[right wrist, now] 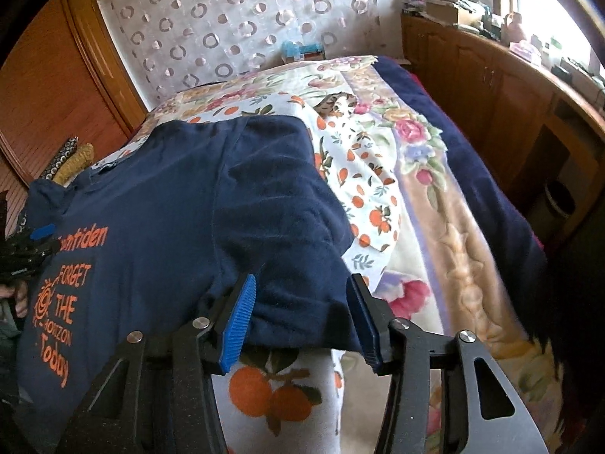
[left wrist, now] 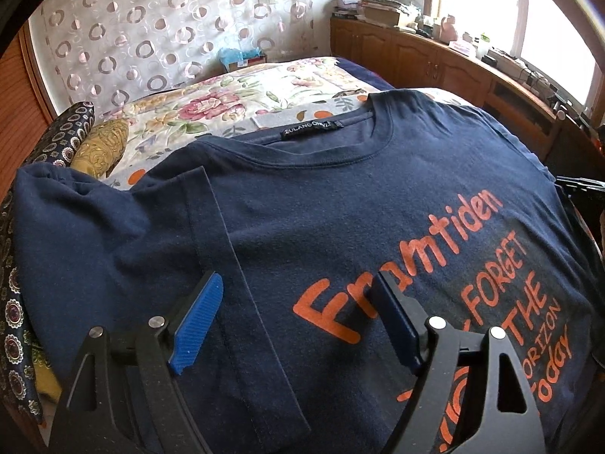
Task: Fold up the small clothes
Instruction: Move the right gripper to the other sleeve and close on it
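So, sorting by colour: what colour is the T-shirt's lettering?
Orange, on a navy T-shirt; the lettering shows best in the left wrist view.

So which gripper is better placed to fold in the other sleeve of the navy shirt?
Right. The right gripper already straddles the unfolded sleeve, jaws open around its hem. The left gripper hovers over the folded sleeve.

A home bedroom: floral-covered bed (right wrist: 435,174), ring-patterned curtain (left wrist: 159,30), cluttered wooden cabinets (left wrist: 435,60) beneath window (left wrist: 548,38).
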